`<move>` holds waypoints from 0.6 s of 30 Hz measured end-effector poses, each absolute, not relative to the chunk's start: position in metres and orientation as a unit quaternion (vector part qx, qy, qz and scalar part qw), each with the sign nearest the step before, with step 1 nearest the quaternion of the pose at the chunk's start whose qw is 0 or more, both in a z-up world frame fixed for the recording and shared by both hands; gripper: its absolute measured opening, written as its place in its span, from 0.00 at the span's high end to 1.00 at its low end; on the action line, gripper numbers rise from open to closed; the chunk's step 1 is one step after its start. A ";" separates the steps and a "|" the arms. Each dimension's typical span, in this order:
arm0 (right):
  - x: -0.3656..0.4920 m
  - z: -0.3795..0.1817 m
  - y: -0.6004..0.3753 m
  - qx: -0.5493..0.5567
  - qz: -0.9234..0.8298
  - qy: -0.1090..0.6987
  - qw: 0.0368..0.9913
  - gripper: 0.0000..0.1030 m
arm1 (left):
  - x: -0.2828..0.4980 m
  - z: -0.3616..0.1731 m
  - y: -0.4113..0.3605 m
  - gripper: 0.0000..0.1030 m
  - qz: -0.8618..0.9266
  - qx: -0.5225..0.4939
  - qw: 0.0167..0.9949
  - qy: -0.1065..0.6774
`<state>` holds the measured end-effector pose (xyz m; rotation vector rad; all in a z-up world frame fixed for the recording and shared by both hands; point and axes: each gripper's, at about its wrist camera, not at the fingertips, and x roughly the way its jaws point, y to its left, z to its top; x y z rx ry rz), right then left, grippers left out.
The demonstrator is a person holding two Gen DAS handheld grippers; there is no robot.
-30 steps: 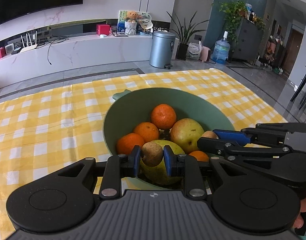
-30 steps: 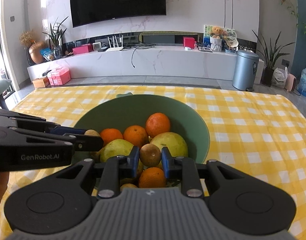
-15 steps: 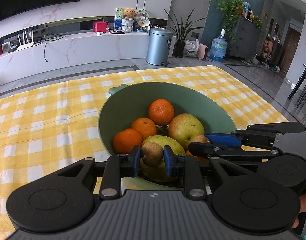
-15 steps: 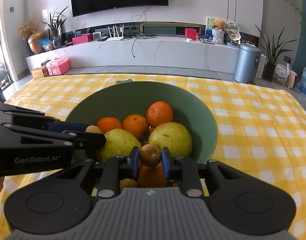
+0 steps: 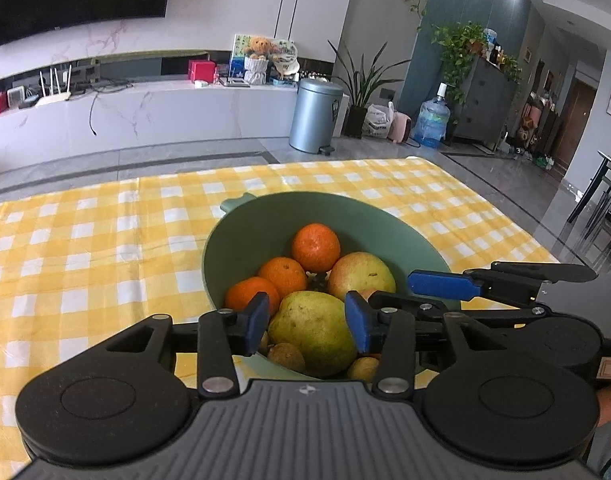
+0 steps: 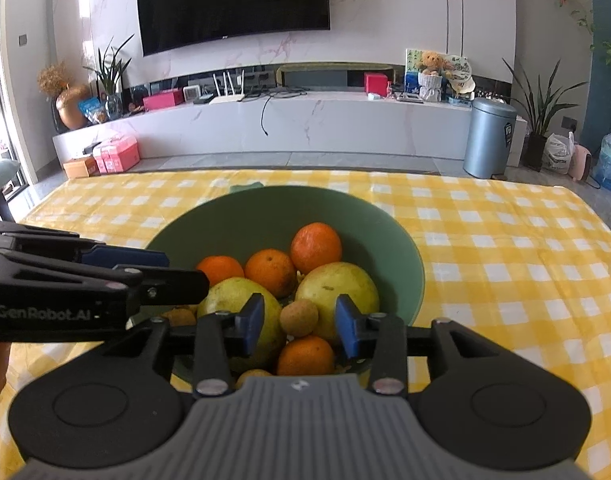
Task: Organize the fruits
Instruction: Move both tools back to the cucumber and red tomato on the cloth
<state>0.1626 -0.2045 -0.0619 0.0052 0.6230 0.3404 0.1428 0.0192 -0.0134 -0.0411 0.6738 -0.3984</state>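
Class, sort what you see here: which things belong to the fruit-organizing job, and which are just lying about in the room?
Belongs to the job:
green bowl
oranges
pears
small brown fruit
left tool, open
right tool, open

Just lying about:
checked tablecloth
bin
television
water bottle
teddy bear

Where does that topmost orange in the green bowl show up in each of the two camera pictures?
Left wrist view: topmost orange, centre, at the back of the fruit pile.
Right wrist view: topmost orange, centre, likewise at the back.
Shared landmark: the grey bin behind the table.
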 end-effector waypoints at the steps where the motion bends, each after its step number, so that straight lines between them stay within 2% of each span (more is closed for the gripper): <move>1: 0.161 -0.061 -0.205 0.004 0.166 0.302 0.939 0.61 | 0.141 -0.012 0.019 0.50 -0.193 -0.017 0.925 0.325; 6: 0.152 -0.056 -0.210 0.015 0.164 0.289 0.943 0.56 | 0.128 0.000 0.019 0.50 -0.191 -0.013 0.930 0.315; 8: 0.149 -0.054 -0.212 0.018 0.162 0.285 0.945 0.51 | 0.123 0.004 0.020 0.50 -0.191 -0.011 0.929 0.316; 18: 0.124 -0.048 -0.217 0.027 0.170 0.298 0.939 0.50 | 0.105 0.007 0.023 0.50 -0.194 0.003 0.908 0.372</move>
